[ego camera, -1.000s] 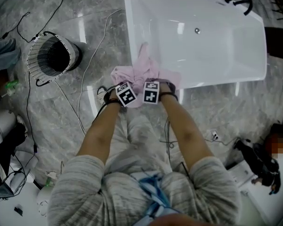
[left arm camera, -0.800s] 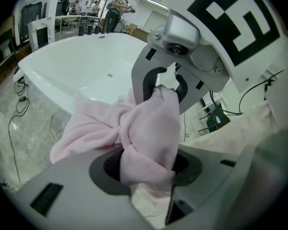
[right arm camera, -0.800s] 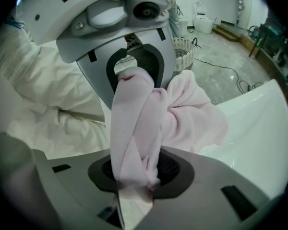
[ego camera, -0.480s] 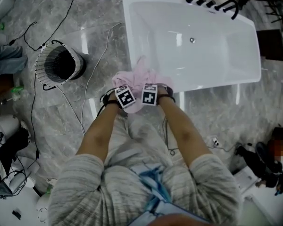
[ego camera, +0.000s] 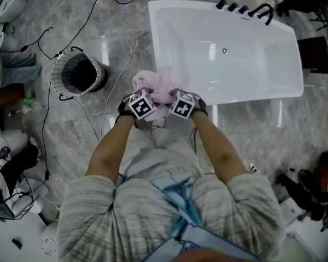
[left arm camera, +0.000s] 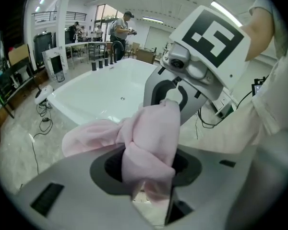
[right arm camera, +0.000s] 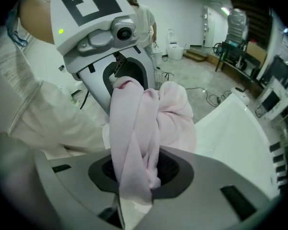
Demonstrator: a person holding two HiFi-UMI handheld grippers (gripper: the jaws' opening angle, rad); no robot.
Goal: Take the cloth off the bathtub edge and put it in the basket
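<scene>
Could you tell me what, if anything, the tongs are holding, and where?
The pink cloth: left tongs pinch a gathered bunch at its left side, right tongs another at its right.

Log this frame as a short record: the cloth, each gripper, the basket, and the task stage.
cloth: pink cloth, bunched between the two grippers at the near corner of the bathtub
left gripper: left gripper shut on the pink cloth
right gripper: right gripper shut on the pink cloth
basket: basket upright on the floor, left of the bathtub, apart from the cloth
task stage: cloth gripped, not yet in the basket
</scene>
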